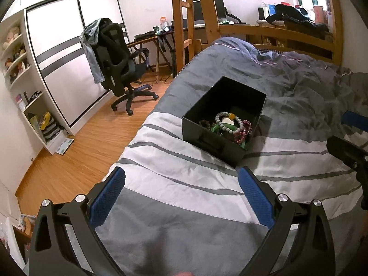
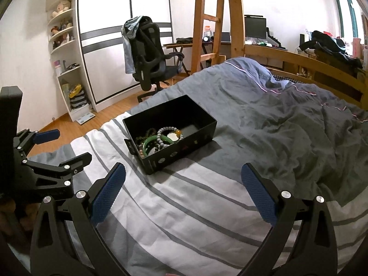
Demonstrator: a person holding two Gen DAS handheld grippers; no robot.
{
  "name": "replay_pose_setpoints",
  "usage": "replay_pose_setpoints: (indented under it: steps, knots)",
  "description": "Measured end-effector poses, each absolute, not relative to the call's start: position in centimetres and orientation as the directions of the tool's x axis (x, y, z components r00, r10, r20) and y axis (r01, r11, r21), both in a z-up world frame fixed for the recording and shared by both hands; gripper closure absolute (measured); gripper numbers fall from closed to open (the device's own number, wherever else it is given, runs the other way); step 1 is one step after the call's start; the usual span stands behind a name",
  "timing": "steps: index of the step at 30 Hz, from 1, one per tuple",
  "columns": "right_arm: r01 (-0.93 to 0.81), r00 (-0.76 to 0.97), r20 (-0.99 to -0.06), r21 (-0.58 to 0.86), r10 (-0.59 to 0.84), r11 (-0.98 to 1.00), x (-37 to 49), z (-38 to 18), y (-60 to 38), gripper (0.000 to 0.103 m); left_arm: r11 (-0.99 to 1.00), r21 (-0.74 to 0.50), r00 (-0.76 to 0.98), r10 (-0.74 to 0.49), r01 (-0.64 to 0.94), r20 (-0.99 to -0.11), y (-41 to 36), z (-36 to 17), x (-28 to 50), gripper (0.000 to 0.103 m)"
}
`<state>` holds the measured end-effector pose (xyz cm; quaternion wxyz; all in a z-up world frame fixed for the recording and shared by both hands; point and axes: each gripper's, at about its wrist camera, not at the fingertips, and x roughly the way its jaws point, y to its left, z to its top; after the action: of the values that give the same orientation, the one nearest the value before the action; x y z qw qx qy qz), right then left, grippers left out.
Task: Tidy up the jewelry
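A black open box (image 1: 214,135) sits on the striped bed cover and also shows in the right wrist view (image 2: 184,147). Inside lie several bracelets: a grey bead bracelet (image 1: 226,124) with an amber bead, a green bangle (image 1: 217,128), a pink-red bead bracelet (image 1: 243,131) and dark bead strands (image 2: 143,138). My left gripper (image 1: 181,195) is open and empty, held above the bed just short of the box. My right gripper (image 2: 184,191) is open and empty, also short of the box. The left gripper shows at the left of the right wrist view (image 2: 66,147).
The bed (image 1: 184,207) has a grey and white striped cover and a rumpled grey duvet (image 2: 299,126) to the right. A wooden bed frame and ladder (image 2: 209,23) stand behind. An office chair (image 1: 119,64), shelves and a wardrobe stand on the wooden floor at left.
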<state>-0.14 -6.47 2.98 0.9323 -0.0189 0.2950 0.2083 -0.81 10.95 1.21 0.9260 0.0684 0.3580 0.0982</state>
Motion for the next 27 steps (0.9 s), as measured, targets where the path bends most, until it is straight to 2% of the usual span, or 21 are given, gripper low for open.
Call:
replay_pose_setpoints:
  steps: [27]
  knots:
    - [-0.396,0.733,-0.572,0.08,0.368,0.915,0.3,2.0,-6.7,0.004,0.964,0.242,0.741,0.243,-0.111,-0.627,9.6,1.0,-0.9,0.006]
